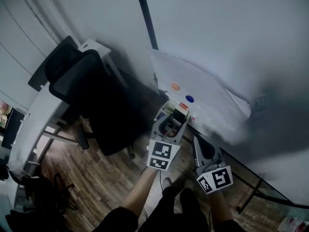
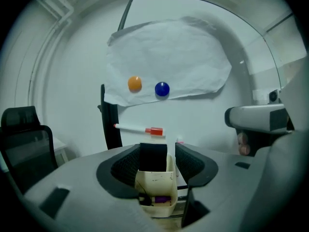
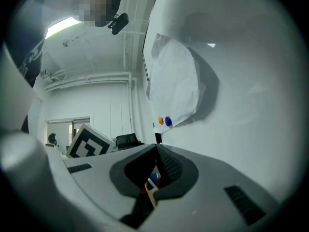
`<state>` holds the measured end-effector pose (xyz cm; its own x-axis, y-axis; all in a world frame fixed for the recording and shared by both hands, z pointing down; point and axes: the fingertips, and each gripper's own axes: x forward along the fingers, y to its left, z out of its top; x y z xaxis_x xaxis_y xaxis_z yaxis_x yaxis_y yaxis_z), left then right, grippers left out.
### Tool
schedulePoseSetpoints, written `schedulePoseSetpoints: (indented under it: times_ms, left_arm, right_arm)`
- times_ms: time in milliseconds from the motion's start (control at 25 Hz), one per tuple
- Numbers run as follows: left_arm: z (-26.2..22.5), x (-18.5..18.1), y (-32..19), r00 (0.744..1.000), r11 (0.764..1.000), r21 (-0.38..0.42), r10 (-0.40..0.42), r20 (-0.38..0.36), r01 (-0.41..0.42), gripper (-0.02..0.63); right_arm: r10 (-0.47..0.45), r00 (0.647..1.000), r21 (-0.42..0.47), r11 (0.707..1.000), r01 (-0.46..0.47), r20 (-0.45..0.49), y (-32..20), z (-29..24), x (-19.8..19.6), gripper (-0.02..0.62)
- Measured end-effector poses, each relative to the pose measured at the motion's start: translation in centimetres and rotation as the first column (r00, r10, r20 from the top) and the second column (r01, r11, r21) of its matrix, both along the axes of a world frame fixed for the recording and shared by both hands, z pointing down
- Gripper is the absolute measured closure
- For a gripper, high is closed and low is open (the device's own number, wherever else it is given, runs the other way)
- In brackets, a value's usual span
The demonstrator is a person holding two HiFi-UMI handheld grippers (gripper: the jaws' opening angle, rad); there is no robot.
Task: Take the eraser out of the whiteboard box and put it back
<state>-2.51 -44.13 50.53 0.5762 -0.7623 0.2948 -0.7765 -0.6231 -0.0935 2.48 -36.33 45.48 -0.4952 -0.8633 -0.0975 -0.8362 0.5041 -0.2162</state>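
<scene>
Left gripper (image 2: 159,152) is released: jaws apart, one on each side of the whiteboard box (image 2: 154,183), pads not pressing on anything. The box is cream and open-topped, at bottom centre of the left gripper view. The eraser (image 2: 153,157), a black block, stands upright in the box with its top sticking out above the rim, between the two pads. It looks clear of the right pad; can't tell about the left pad.

Right gripper (image 3: 157,151) is clenched: tips meet, nothing gripped. In the head view it's lower centre, just right of the left gripper and off the box.

On the whiteboard (image 2: 72,81), above the box: a red-capped marker (image 2: 145,129) lying level, and a sheet of paper (image 2: 169,52) held by an orange magnet (image 2: 134,84) and a blue magnet (image 2: 162,89) side by side.

A black office chair (image 1: 96,105) is centre left in the head view, on wood flooring (image 1: 96,178).
</scene>
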Motion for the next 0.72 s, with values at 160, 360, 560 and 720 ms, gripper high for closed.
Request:
schedulePoseSetpoints:
  times_ms: [160, 360, 560, 720]
  left_arm:
    - [1.3, 0.4, -1.5, 1.000, 0.998, -0.059, -0.013, 0.024, 0.014, 0.375]
    - [2.1, 1.2, -2.8, 0.999, 0.994, -0.106, -0.006, 0.044, 0.011, 0.365]
    - [2.3, 1.6, -3.3, 0.999, 0.993, -0.114, -0.001, 0.050, 0.007, 0.367]
    - [2.3, 1.5, -3.4, 0.999, 0.994, -0.108, -0.011, 0.045, 0.016, 0.368]
  right_arm:
    - [0.017, 1.000, -0.009, 1.000, -0.017, -0.002, -0.1, 0.4, 0.6, 0.592]
    - [0.035, 0.999, -0.018, 0.999, -0.035, -0.005, -0.2, 0.9, 1.3, 0.592]
    - [0.050, 0.999, -0.027, 0.998, -0.050, -0.008, -0.2, 1.2, 1.9, 0.592]
    - [0.057, 0.998, -0.030, 0.998, -0.057, -0.009, -0.3, 1.4, 2.2, 0.592]
